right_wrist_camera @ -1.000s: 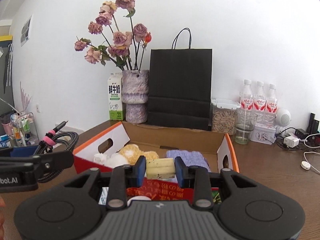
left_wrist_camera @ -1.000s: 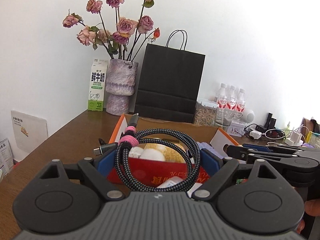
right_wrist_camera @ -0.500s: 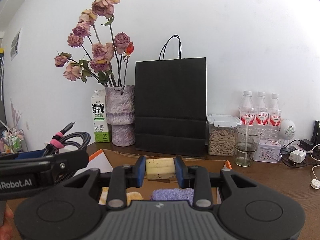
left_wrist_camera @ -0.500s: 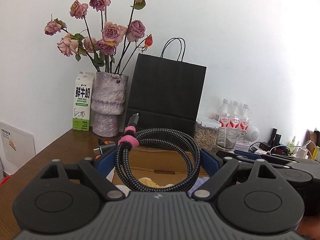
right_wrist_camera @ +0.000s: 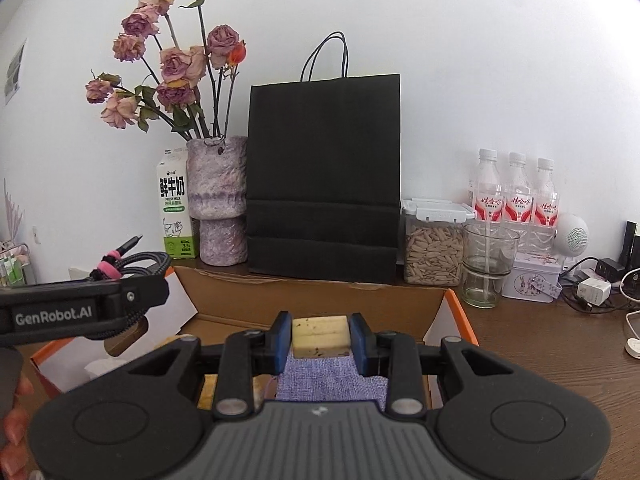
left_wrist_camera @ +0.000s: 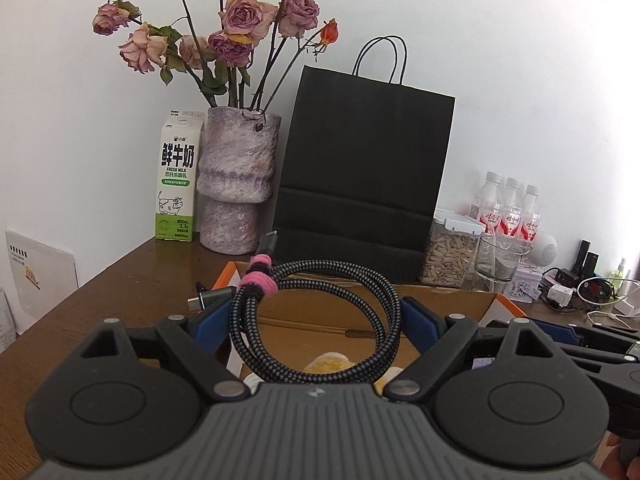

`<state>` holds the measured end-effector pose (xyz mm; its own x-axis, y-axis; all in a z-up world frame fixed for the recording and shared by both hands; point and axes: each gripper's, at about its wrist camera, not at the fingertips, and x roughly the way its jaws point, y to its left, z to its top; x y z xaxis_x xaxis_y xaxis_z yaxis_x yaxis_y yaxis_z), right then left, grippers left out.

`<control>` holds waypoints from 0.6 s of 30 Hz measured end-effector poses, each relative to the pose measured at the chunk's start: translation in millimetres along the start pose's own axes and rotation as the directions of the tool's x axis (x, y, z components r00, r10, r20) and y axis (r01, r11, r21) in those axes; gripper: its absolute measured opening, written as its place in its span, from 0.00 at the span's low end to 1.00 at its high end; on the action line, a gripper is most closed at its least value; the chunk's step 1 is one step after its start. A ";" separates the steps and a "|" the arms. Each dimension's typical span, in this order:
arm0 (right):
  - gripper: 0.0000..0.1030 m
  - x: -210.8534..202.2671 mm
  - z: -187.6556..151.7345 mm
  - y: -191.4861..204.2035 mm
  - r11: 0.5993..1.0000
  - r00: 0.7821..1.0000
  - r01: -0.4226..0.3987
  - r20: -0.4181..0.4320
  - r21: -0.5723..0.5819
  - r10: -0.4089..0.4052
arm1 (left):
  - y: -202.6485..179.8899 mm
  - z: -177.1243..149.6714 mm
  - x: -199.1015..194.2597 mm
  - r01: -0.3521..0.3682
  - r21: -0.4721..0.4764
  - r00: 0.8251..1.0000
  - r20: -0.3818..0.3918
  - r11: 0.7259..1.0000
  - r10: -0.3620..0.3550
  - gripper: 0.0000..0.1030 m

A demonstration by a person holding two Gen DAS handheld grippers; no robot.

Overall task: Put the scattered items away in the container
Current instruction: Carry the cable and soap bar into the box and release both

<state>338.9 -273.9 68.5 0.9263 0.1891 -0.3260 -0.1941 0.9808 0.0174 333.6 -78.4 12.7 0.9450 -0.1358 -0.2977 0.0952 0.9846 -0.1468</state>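
Blue pads of the left hand-held gripper (left_wrist_camera: 316, 322) pinch a coiled braided cable (left_wrist_camera: 316, 320) above the cardboard box (left_wrist_camera: 452, 304). Only the right view shows the right hand-held gripper (right_wrist_camera: 320, 338) clamping a pale block (right_wrist_camera: 320, 336) over purple cloth (right_wrist_camera: 328, 380) inside the box.

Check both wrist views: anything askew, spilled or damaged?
Nothing spilled or broken. The coiled cable is held across the left gripper, the pale block in the right gripper, both above the open cardboard box. Only oddity: the roses in the vase are wilted.
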 end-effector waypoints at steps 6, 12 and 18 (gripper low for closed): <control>0.29 -2.3 -0.5 2.6 1.000 1.000 0.014 0.001 -0.014 -0.014 | -8.1 -4.9 -0.4 -0.001 0.044 1.000 -0.003 0.999 0.001 0.87; 0.39 1.1 -4.5 1.8 1.000 1.000 0.022 -0.022 -0.011 -0.022 | -11.8 -8.2 -4.2 -0.034 0.084 0.999 0.030 0.996 0.032 1.00; 1.00 -6.3 -5.5 6.5 0.997 0.997 0.074 0.016 -0.036 -0.073 | -14.8 -10.8 -15.7 -0.050 0.096 0.995 0.088 0.994 0.042 1.00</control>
<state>330.0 -268.9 65.5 0.9430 0.1173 -0.3116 -0.1367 0.9898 -0.0411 313.9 -92.1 9.4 0.9719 -0.0845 -0.2199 0.0774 0.9962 -0.0407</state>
